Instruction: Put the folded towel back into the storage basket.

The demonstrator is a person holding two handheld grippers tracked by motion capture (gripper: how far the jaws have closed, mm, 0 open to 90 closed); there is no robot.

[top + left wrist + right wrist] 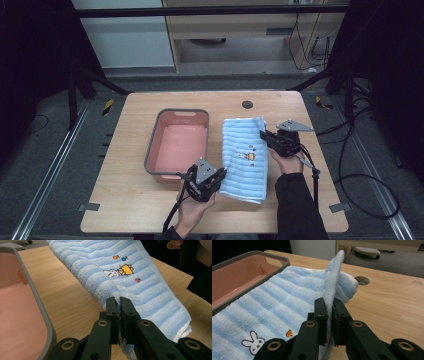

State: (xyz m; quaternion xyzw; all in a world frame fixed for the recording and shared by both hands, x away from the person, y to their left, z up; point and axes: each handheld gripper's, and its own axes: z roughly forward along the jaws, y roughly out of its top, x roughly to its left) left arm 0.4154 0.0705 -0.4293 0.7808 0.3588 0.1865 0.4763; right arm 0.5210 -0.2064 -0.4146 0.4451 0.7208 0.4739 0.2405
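1. Where the light wooden table (135, 210) has its left half, a pink rectangular plastic basin with a grey rim (151, 150) stands, and it has nothing inside.
2. Just beside the near right corner of the basin, the left gripper (218, 175) is held in the person's left hand (192, 210). Its jaws are pressed together on the near left edge of the towel, as the left gripper view shows (117, 305).
3. The folded light blue striped terry towel (245, 157) lies on the table, right of the basin and close to it. A small rabbit picture (247, 156) is stitched on its top.
4. At the far right edge of the towel, the right gripper (264, 134) is clamped on a fold of the cloth (333, 277), which stands up between its jaws.
5. Behind the towel, a small round dark hole (247, 104) is in the table top.
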